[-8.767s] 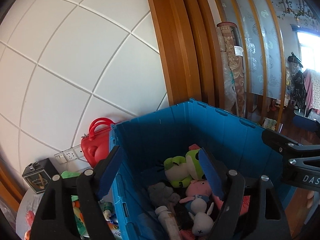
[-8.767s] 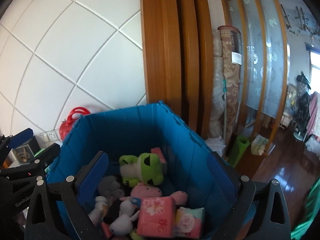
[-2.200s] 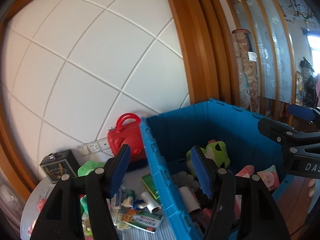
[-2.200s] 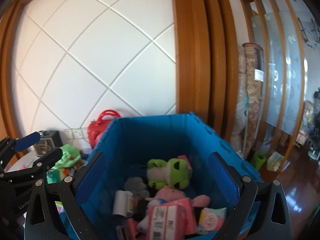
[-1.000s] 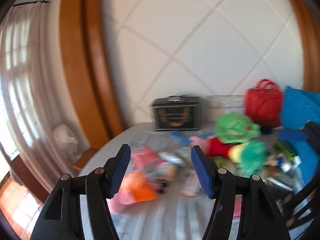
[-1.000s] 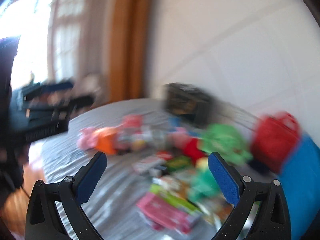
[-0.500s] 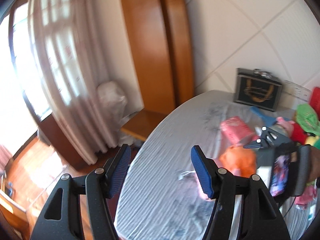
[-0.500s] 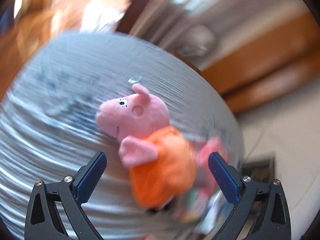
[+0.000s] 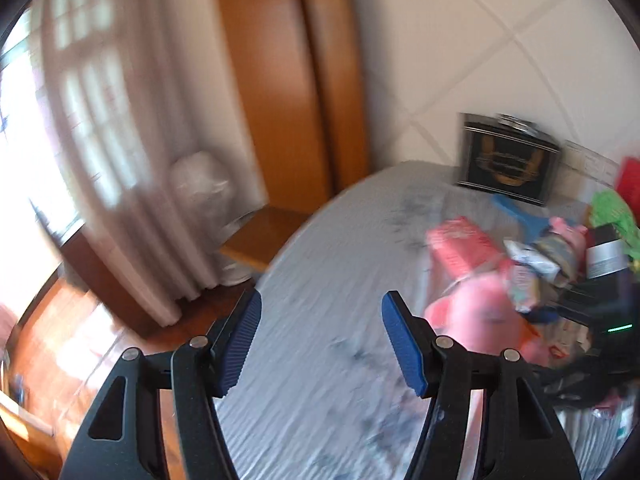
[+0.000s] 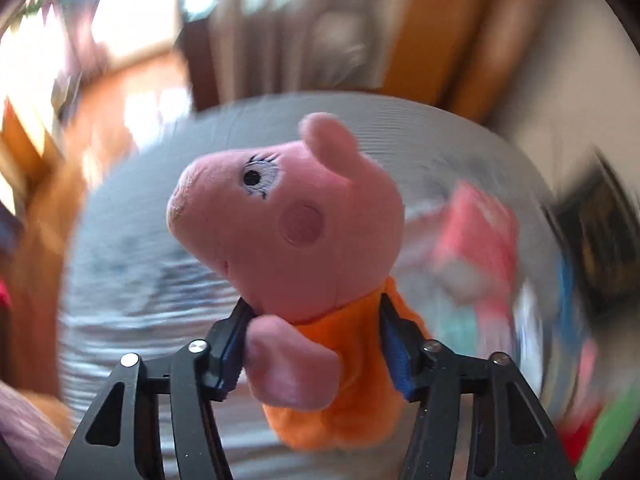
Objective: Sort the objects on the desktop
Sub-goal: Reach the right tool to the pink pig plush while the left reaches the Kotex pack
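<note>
While right gripper (image 10: 314, 344) jaws are pinching pink pig plush (image 10: 296, 236) at orange dress, soft rounded head is sticking up above blue ribbed pads, over grey wrinkled surface (image 9: 340, 360). Left gripper (image 9: 320, 338) jaws are spreading wide, holding nothing, pig just right of them. Black box (image 9: 506, 158) with gold emblem is standing behind; writing unreadable.

clutter (image 9: 552, 256) behind the pig toy (image 10: 296, 232) blurs, perhaps packets.
</note>
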